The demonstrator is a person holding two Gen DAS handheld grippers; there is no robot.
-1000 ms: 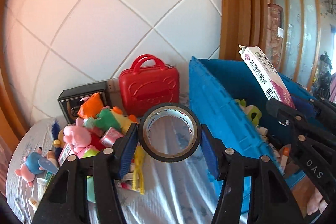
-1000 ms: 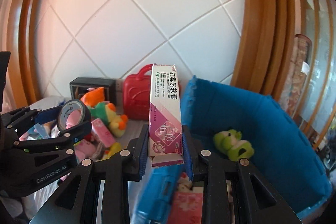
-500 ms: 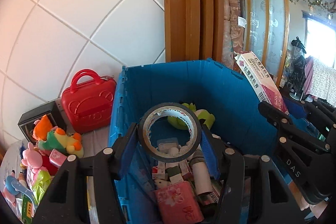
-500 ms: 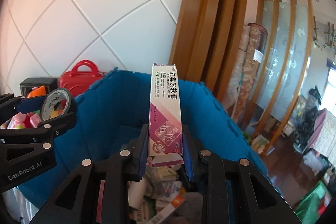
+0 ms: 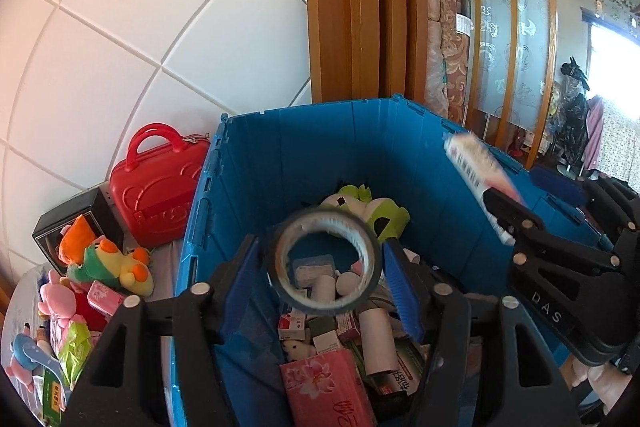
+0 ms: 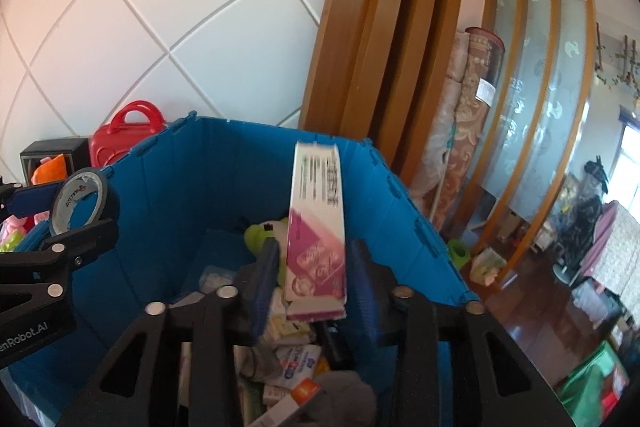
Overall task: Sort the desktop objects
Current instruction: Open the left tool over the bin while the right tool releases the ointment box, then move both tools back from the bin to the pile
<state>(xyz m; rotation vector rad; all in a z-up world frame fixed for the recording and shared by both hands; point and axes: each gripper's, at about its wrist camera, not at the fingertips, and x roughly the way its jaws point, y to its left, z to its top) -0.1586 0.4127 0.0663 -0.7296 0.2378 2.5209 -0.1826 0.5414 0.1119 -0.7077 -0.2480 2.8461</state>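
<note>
My left gripper (image 5: 323,269) is over the blue crate (image 5: 304,147) with its jaws spread wider than the black tape roll (image 5: 323,263); the roll is blurred between them, free of the pads. My right gripper (image 6: 314,267) is also over the crate (image 6: 168,187), jaws apart, and the white and purple ointment box (image 6: 318,227) is blurred and loose between them. The tape roll also shows at the left of the right wrist view (image 6: 84,205). The ointment box shows at the right of the left wrist view (image 5: 478,171).
The crate holds a green frog plush (image 5: 368,211), a pink tissue pack (image 5: 324,387) and several small boxes and tubes. Left of it on the table are a red toy suitcase (image 5: 156,187), a black box (image 5: 72,223) and plush toys (image 5: 108,263).
Both grippers swung from the table side to above the crate and tilted down. Both jaws have opened, and the tape roll and the ointment box have come loose.
</note>
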